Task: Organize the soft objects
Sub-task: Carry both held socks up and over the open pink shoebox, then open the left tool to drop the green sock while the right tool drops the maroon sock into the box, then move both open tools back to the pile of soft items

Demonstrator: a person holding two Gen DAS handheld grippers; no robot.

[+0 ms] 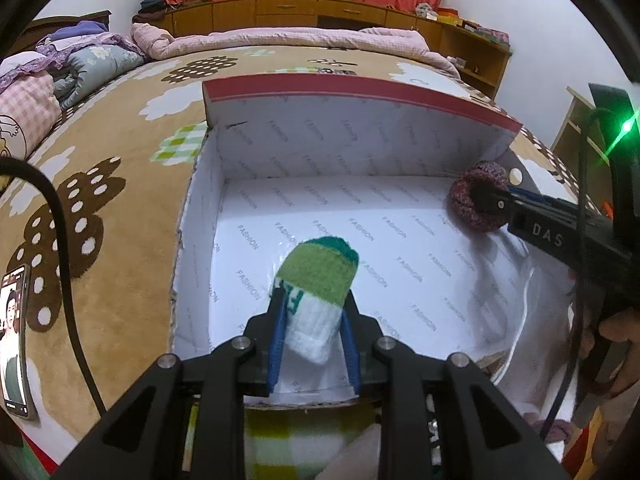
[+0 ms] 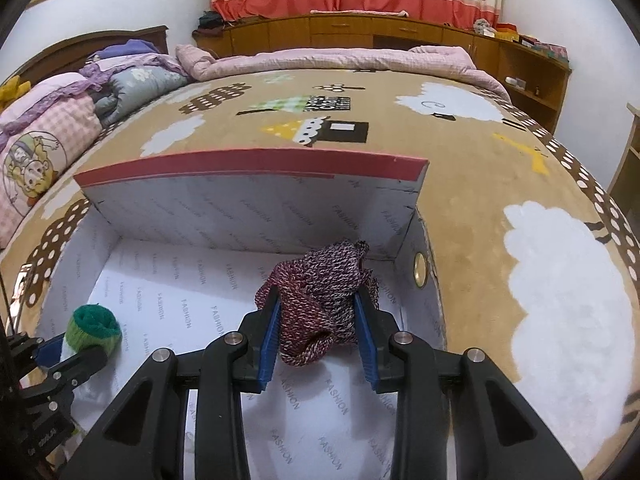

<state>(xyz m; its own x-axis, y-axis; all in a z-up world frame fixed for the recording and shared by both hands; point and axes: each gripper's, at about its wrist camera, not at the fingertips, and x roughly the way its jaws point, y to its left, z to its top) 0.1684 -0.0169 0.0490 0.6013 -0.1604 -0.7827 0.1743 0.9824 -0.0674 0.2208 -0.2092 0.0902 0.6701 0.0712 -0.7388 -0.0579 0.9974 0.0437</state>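
A rolled green-and-white sock [image 1: 320, 292] is pinched between the blue pads of my left gripper [image 1: 314, 300], held over the near left part of an open white shoebox [image 1: 200, 216]. In the right wrist view the same sock [image 2: 94, 328] shows at the lower left. My right gripper [image 2: 318, 300] is shut on a rolled maroon knit sock [image 2: 320, 296] above the box's far right corner. From the left wrist view that maroon sock [image 1: 476, 196] sits at the right gripper's tip by the box wall.
The shoebox has a raised lid with a red edge [image 1: 352, 96] at the back and white tissue paper [image 1: 532, 300] spilling over its right side. It rests on a tan patterned blanket [image 2: 480, 184] on a bed. A phone [image 1: 16, 340] lies at left; folded quilts [image 2: 60, 112] beyond.
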